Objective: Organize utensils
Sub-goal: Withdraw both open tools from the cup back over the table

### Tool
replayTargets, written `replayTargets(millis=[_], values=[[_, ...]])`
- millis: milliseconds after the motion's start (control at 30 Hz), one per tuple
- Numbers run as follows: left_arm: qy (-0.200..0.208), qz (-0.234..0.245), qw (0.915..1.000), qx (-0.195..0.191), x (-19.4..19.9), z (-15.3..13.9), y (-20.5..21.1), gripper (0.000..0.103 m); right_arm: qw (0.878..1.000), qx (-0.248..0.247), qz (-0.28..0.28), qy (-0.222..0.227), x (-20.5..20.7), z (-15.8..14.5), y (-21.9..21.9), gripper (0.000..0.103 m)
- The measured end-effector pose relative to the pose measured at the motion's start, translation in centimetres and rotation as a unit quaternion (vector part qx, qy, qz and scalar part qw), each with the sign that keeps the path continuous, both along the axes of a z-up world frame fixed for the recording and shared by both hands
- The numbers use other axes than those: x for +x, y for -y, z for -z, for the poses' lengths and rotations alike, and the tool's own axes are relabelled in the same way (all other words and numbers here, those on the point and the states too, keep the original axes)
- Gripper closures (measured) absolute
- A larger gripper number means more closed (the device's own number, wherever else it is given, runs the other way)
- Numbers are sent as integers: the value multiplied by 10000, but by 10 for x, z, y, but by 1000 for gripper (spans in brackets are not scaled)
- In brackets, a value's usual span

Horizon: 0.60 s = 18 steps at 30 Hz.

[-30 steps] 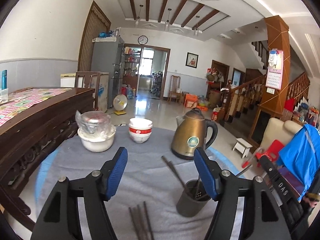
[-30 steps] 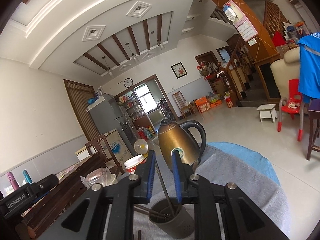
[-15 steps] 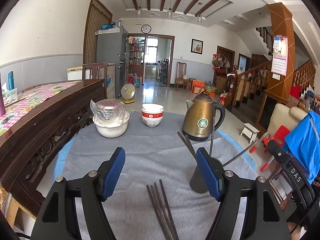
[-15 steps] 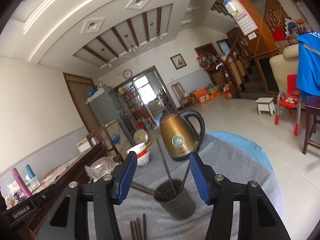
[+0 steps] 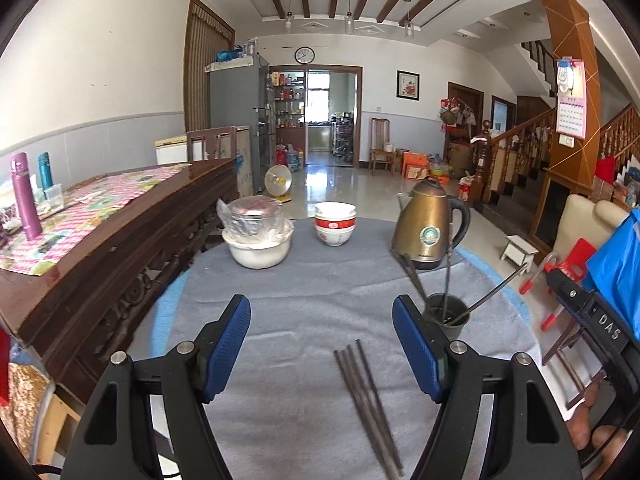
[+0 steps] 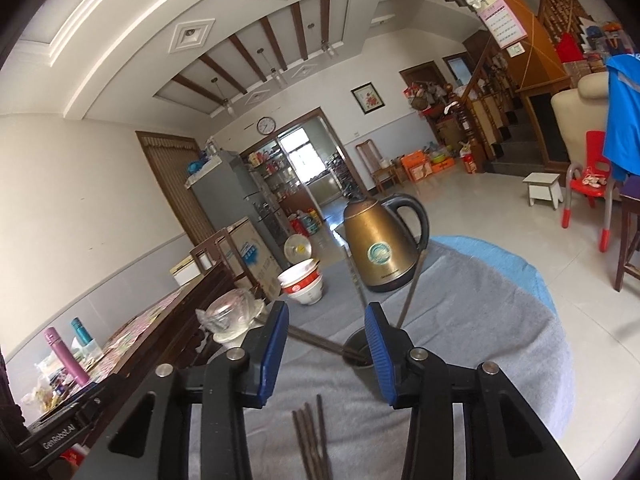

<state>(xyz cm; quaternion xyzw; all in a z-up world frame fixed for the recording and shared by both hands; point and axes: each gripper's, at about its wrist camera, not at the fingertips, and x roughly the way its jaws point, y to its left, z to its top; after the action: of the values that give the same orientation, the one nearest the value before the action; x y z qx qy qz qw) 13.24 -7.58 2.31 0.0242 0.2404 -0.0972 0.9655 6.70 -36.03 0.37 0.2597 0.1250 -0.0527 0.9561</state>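
Three dark chopsticks (image 5: 370, 404) lie bunched flat on the grey-clothed round surface (image 5: 304, 304), just on the near side of the dark utensil cup (image 5: 446, 316), with bare cloth all around them. More chopsticks (image 5: 448, 280) stand splayed in that cup, one leaning far out toward the surface's right edge, where a blue border of cloth shows past the grey.

Behind the cup, near the far rim, sits a brass-coloured electric kettle (image 5: 428, 228). Left of the cup and well apart from it, stacked red-and-white bowls (image 5: 335, 224) and a plastic-wrapped pot set in a white bowl (image 5: 256, 232) line the far side, leaving a broad open stretch of cloth between them and the loose chopsticks.

The left gripper (image 5: 322, 344) hovers over that open stretch, jaws wide apart and empty. The right gripper (image 6: 327, 344) hangs on the near side of the cup, its jaws closing with nothing between them; the cup shows partly behind its right-hand pad.

A dark wooden sideboard (image 5: 132, 232) crowds the surface's left edge; tiled floor (image 5: 352, 188) runs clear beyond the far rim.
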Motion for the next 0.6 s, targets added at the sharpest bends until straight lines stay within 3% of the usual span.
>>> replayTargets(millis=[333,600], values=[[-171,-166,9993,296,-6,14,-34,25,9973,-165,-560,-454,-6,7,-28,59],[-799,-219,9959,367,10,51,-58,25,9898,-130,-926,-1072,16,39,-44,59]])
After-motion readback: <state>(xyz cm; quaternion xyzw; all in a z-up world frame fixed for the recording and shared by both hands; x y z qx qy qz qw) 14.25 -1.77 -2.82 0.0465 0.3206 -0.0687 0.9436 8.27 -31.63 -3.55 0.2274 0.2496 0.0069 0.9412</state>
